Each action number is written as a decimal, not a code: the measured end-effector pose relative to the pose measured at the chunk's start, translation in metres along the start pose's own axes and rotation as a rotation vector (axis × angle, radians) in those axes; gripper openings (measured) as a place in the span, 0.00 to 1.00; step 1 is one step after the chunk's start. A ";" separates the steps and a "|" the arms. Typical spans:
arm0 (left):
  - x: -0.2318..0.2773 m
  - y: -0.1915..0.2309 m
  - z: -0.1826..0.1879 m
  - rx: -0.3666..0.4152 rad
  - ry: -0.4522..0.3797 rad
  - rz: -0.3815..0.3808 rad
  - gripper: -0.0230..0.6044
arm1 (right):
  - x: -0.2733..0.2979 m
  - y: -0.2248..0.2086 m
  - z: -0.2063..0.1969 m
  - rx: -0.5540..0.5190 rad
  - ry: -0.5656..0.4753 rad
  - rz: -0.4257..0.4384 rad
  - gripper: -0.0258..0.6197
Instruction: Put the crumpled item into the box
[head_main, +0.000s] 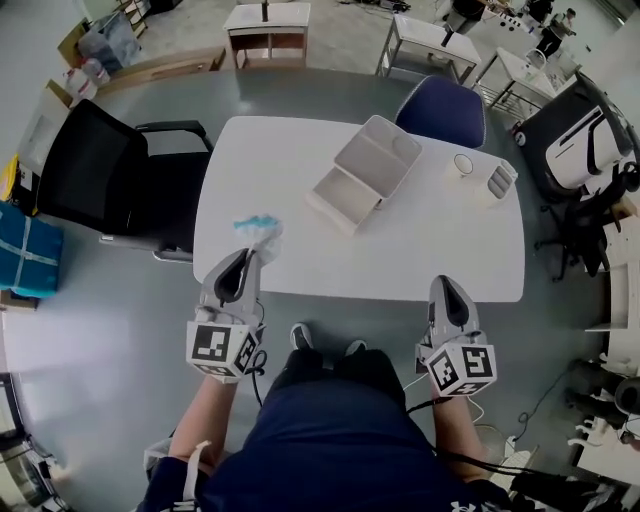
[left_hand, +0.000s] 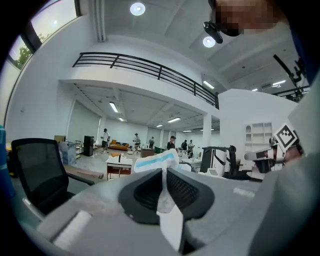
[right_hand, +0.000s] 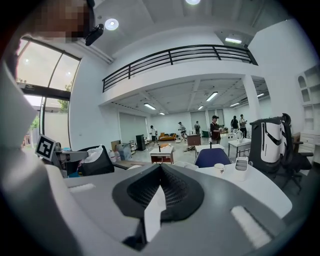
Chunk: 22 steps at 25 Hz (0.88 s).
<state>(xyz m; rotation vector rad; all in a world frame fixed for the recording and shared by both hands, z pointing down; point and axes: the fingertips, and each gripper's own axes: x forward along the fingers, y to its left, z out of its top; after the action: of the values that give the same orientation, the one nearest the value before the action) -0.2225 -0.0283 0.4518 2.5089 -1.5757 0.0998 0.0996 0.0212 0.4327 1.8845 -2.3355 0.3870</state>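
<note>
The crumpled item, a white wad with a pale blue stripe, sits at the tip of the left gripper over the near-left part of the white table. In the left gripper view the jaws are clenched on a fold of it, and the rest bunches up above them. Whether it has cleared the tabletop cannot be told.

The pick-up therefore looks done. What remains is the carry across to the box, which lies open and well apart near the table's middle, and then the release inside it.

The right gripper hovers at the table's near edge with its jaws pressed together on nothing.

No brand, label or legible writing shows; only the black-and-white square markers on the grippers' cubes.
</note>
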 end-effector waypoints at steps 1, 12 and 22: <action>0.006 -0.002 -0.001 -0.001 0.004 -0.011 0.09 | 0.001 -0.003 -0.001 0.002 0.005 -0.006 0.04; 0.064 -0.034 0.000 0.041 0.045 -0.056 0.09 | 0.035 -0.043 -0.003 0.066 0.014 0.009 0.04; 0.131 -0.066 0.006 0.089 0.062 -0.002 0.09 | 0.086 -0.102 0.023 0.079 -0.012 0.095 0.04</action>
<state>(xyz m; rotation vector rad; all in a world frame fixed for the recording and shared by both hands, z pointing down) -0.1063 -0.1174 0.4584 2.5469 -1.5778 0.2506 0.1813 -0.0857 0.4446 1.8185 -2.4589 0.4861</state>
